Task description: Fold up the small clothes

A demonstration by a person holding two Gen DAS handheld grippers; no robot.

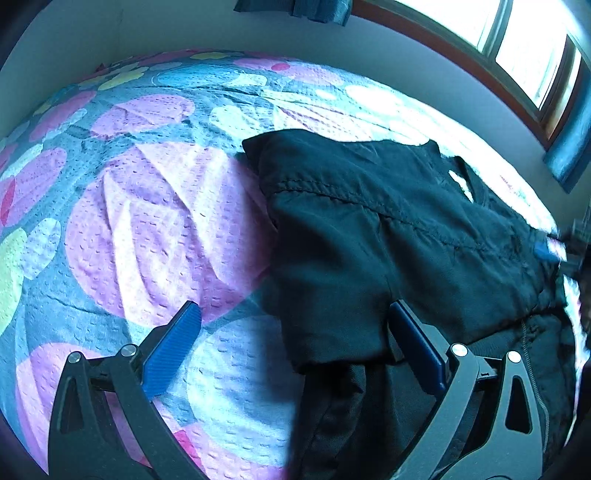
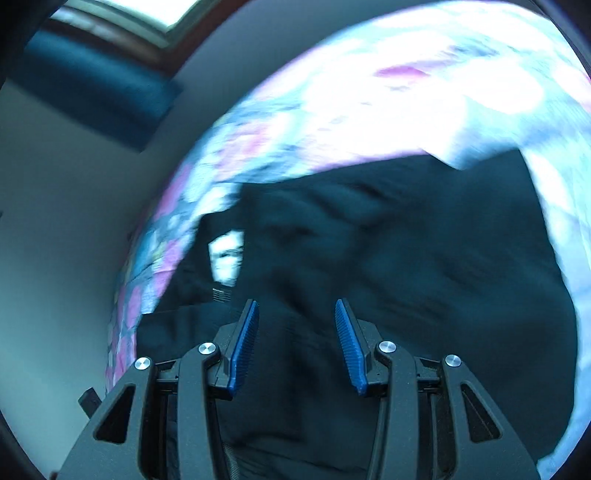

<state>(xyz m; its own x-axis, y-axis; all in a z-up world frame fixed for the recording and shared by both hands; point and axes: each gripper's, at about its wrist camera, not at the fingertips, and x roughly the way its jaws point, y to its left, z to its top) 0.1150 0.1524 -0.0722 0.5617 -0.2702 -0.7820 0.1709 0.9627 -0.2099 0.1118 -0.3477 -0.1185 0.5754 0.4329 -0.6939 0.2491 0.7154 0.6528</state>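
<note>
A black garment [image 1: 388, 229] lies partly folded on the flowered bedspread [image 1: 147, 221], with a stitched seam across its top layer and a white label near its far end. My left gripper [image 1: 294, 306] is open wide over the near edge of the fold. Its left finger sits over the bedspread and its right finger over the cloth, and neither pad presses. In the right wrist view, which is motion-blurred, my right gripper [image 2: 296, 306] hovers over the same black garment [image 2: 406, 258]. Its jaws stand apart with nothing pinched between them.
The bed meets a pale wall [image 1: 110, 33] at the back. A window with a wooden frame [image 1: 517, 48] and dark blue curtains [image 1: 569, 147] is at the right. Bare bedspread spreads to the left of the garment.
</note>
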